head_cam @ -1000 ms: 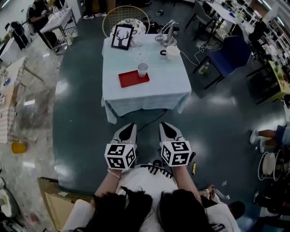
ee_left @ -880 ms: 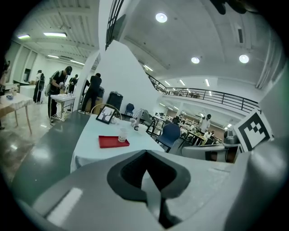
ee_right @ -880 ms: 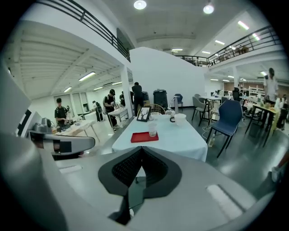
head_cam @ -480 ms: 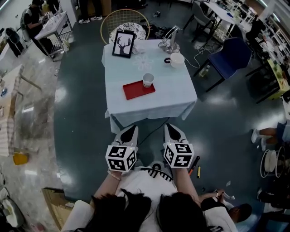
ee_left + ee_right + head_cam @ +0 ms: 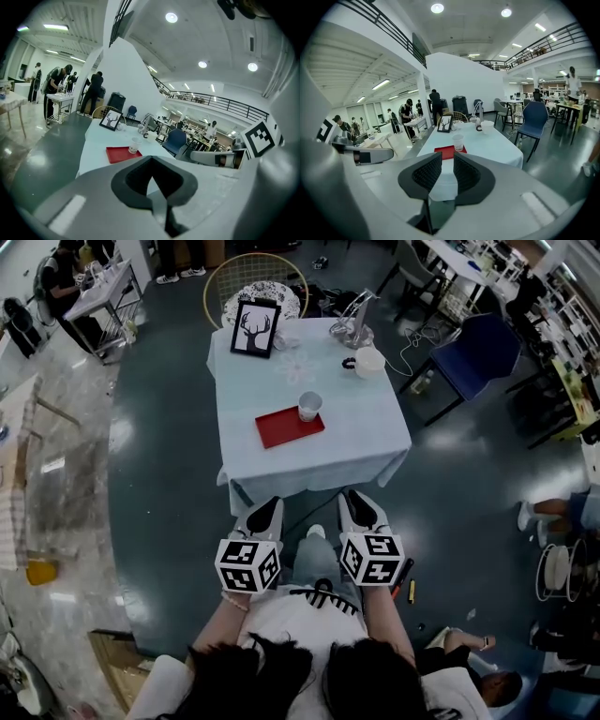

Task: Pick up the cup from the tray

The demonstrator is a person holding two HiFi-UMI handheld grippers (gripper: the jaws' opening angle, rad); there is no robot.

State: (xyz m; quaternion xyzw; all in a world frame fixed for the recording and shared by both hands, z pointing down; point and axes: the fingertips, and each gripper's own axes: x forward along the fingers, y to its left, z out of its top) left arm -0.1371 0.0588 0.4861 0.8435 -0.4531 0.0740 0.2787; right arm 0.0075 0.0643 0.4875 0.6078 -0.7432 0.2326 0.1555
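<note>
A white paper cup (image 5: 309,406) stands at the right end of a red tray (image 5: 287,427) on a table with a pale blue cloth (image 5: 366,442). Both grippers are held low in front of the person, well short of the table's near edge. My left gripper (image 5: 265,515) has its pads touching at the tip and holds nothing. My right gripper (image 5: 356,509) shows a narrow gap between its pads, empty. From the left gripper view, the cup (image 5: 135,146) and tray (image 5: 123,153) lie far ahead; in the right gripper view the cup (image 5: 459,142) stands just above the jaws.
On the table's far side stand a framed deer picture (image 5: 254,328), a white bowl (image 5: 369,361) and a metal stand (image 5: 354,326). A round wicker chair (image 5: 255,282) is behind the table, a blue chair (image 5: 483,348) to its right. People work at tables at the back left.
The table has slid lower and nearer in the head view. The person's knee now shows between the grippers. Both grippers keep their place and their jaws.
</note>
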